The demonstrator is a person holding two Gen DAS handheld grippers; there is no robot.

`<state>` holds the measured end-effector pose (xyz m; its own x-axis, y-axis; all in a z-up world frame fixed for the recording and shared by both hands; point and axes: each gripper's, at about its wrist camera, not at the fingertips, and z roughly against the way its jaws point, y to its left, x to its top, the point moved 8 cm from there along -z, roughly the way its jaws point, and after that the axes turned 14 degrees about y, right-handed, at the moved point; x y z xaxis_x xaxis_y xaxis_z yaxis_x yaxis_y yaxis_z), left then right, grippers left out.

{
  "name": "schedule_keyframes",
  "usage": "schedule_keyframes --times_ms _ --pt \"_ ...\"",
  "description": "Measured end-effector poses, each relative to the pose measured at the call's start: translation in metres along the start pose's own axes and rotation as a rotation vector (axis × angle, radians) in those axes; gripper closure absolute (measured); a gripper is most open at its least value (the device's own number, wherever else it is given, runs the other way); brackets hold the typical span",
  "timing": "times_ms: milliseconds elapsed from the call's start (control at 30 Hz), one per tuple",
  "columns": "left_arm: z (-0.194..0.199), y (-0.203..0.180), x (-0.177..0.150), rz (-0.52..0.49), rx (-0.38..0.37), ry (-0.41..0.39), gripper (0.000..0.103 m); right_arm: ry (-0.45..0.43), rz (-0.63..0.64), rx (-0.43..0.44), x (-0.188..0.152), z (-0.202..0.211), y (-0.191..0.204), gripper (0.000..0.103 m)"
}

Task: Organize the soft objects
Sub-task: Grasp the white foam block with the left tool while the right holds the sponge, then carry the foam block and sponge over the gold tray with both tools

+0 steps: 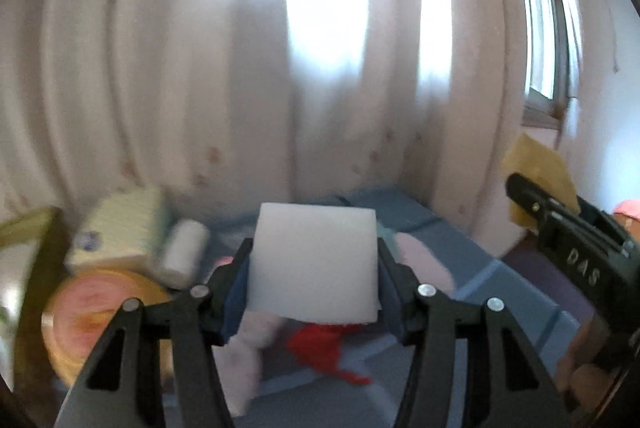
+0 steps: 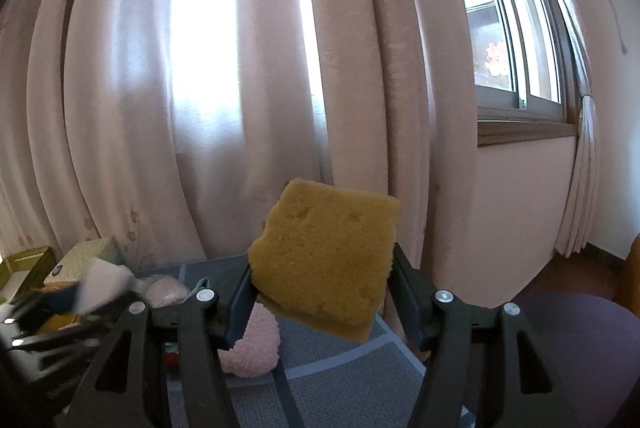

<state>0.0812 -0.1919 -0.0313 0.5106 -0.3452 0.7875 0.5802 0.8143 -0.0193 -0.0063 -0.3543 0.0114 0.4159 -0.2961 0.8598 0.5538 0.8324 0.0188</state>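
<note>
Here, lowest in the left wrist view, the left gripper (image 1: 314,268) is clenching a white foam block (image 1: 314,264) between its blue pads (image 1: 236,302), holding it raised at the centre of the frame. Just under it, lower centre, a red cloth (image 1: 324,350) and a pink plush (image 1: 250,356) are lying on the grey mat (image 1: 500,288). At the lower left a tissue pack (image 1: 120,228), a white roll (image 1: 184,254) and a round yellow tub (image 1: 100,312) are sitting blurred. At the right edge the right gripper (image 1: 516,190) is carrying a yellow sponge (image 1: 536,164).

In the right wrist view that gripper (image 2: 322,274) is squeezing the sponge (image 2: 326,256) at the centre, tilted, with the plush (image 2: 254,348) below it on the mat (image 2: 352,380); the foam block (image 2: 102,284) is showing at the lower left. Behind everything, pink curtains (image 2: 240,68) are filling the upper frame and a window (image 2: 516,40) is standing at the upper right.

Both pieces are seemingly being carried, so the step in hand looks like transport toward a sorting spot. No destination is plainly showing; next, each gripper is likely needing to lower over a chosen place and ease apart without disturbing the plush or cloth.
</note>
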Motion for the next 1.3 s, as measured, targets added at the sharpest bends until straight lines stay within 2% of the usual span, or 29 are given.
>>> schedule_keyframes --times_ms 100,333,667,1000,1300 --pt "0.009 0.014 -0.001 0.015 0.076 -0.041 0.047 -0.005 -0.01 0.004 0.0 0.001 -0.002 0.04" --pt "0.018 0.036 -0.004 0.055 0.143 -0.053 0.047 -0.014 0.019 -0.009 -0.002 0.002 0.005 0.04" --pt "0.032 0.055 -0.014 0.094 0.153 -0.07 0.047 -0.013 0.041 -0.011 -0.005 0.008 0.024 0.04" --pt "0.047 0.078 -0.022 0.117 0.163 -0.089 0.047 -0.009 0.092 0.047 -0.014 0.015 0.072 0.04" --pt "0.056 0.091 -0.029 0.125 0.181 -0.096 0.047 -0.009 0.109 0.082 -0.021 0.021 0.098 0.04"
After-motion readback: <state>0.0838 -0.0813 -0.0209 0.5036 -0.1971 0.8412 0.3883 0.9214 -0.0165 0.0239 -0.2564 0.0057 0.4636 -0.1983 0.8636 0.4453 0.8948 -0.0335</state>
